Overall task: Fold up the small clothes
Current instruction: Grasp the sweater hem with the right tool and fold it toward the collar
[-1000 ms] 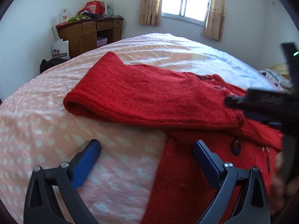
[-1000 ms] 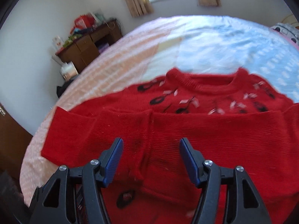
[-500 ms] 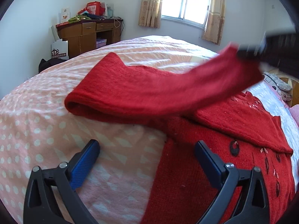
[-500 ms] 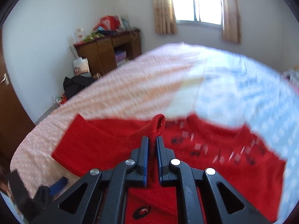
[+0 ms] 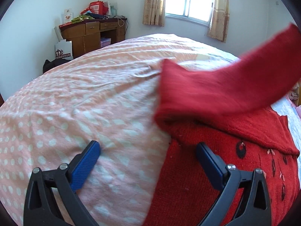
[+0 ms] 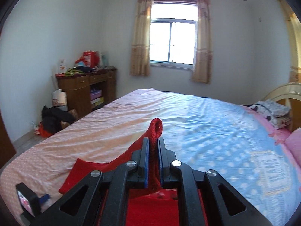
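A red knitted sweater (image 5: 216,169) with small dark motifs lies on the bed. Its sleeve (image 5: 216,88) is lifted off the bed and stretches up to the right in the left wrist view. My right gripper (image 6: 153,145) is shut on the sleeve cuff (image 6: 156,127) and holds it high above the sweater body (image 6: 150,211). My left gripper (image 5: 148,150) is open and empty, low over the sweater's left edge and the sheet. It also shows at the lower left of the right wrist view (image 6: 37,200).
The bed has a pink dotted sheet (image 5: 75,103) and a blue dotted part (image 6: 216,131). A wooden desk (image 6: 86,88) with clutter stands by the far wall, with bags (image 6: 52,118) on the floor. Folded clothes (image 6: 272,113) and a headboard (image 6: 284,92) are at the right.
My right gripper shut on the sleeve cuff and has raised it up and to the right, pulling the sleeve off the bed. My left gripper has stayed open in place.
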Tool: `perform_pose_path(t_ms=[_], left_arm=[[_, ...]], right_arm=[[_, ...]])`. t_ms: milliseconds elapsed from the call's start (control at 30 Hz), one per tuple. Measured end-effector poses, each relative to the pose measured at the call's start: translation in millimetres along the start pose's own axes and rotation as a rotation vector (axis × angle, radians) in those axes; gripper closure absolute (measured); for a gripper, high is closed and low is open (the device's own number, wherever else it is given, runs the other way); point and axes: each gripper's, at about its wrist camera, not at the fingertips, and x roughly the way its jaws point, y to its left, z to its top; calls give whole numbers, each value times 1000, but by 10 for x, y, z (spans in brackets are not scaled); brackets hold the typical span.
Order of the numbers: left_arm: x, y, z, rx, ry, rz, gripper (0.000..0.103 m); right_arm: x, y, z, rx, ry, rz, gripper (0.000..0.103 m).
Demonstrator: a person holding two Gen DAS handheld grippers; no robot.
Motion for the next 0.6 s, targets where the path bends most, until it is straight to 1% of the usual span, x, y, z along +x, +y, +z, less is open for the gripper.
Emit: perform_pose_path(t_ms=[100, 200, 467, 600], left_arm=[[1, 3, 4, 1, 1, 8, 0], [9, -11, 5, 4, 2, 14, 0], [23, -4, 13, 6, 5, 20, 0], [43, -16, 19, 9, 7, 26, 0]], right_arm=[[7, -358, -106, 53, 31, -42, 96], [76, -651, -327, 106, 85, -79, 96], [436, -1017, -1113, 186, 268, -117, 96], [527, -1199, -1429, 219, 331, -147, 95]])
